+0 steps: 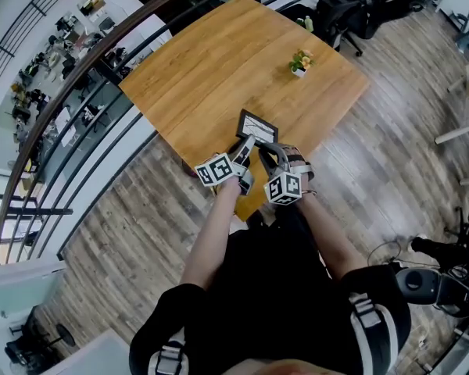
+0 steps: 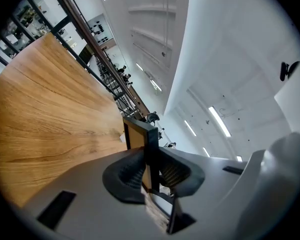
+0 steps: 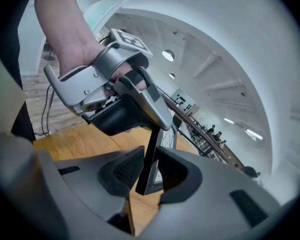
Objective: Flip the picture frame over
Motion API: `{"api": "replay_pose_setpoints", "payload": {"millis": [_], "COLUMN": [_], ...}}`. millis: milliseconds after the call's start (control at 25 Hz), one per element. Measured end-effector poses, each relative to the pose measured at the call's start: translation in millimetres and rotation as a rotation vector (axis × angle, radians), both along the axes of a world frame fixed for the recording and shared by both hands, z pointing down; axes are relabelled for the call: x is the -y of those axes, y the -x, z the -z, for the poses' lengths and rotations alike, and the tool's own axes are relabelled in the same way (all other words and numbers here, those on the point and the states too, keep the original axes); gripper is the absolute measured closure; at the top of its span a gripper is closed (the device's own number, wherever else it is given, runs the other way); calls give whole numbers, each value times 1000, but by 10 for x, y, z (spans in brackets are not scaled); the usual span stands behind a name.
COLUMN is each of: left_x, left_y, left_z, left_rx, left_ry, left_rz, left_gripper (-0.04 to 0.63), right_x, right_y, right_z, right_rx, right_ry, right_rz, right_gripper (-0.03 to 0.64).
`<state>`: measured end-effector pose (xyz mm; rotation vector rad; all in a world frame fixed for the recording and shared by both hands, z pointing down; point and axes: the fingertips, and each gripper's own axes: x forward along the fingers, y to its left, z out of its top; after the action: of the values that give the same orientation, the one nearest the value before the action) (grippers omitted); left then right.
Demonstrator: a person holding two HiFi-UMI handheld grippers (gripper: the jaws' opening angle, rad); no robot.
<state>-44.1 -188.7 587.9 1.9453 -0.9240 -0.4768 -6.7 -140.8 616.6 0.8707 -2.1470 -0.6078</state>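
Note:
The black picture frame (image 1: 258, 126) stands tilted on its edge near the front rim of the wooden table (image 1: 219, 69). My left gripper (image 1: 245, 148) grips its lower left corner. In the left gripper view, the ribbed pads (image 2: 132, 174) press on both sides of the frame's edge (image 2: 151, 134), whose brown back faces left. My right gripper (image 1: 267, 153) holds the frame's near side. In the right gripper view, the thin dark edge (image 3: 151, 149) runs slanted between the pads (image 3: 125, 171), which lie close on both faces. The left gripper's dark finger (image 3: 140, 106) clamps the frame just above.
A small potted plant (image 1: 300, 62) stands on the table's far right part. A curved railing (image 1: 102, 57) runs along the table's left and far sides. Black office chairs (image 1: 352, 10) stand beyond the far corner. Wood-plank floor (image 1: 141, 201) surrounds the table.

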Motion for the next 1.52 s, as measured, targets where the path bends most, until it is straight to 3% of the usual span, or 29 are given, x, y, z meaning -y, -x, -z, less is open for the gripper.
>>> {"api": "replay_pose_setpoints", "payload": {"millis": [160,320,560,760,1240,1520], "left_x": [-14,10,-9,-69,-373,-505], "left_y": [31,78,188,175,141,106], "left_z": [-30,-20,5,44,159,193], "left_rx": [0,-9,-11,-29,6,-25], "left_ry": [1,1,-15,-36,-122,-156], "left_rz": [3,17,18,-7,-156,-249], "left_gripper": [502,502,502,502,502,502], "right_x": [-80,-155,-36,197,313,252], "right_y": [24,51,-46,-273,-426,-425], "right_z": [-39,6,287,237,4,-4], "right_rx": [114,163,392,521,649,698], "right_ry": [117,176,275,400,536,598], "right_rz": [47,88,44,9,-28,-6], "right_gripper": [518,476,468,466,448,446]}}
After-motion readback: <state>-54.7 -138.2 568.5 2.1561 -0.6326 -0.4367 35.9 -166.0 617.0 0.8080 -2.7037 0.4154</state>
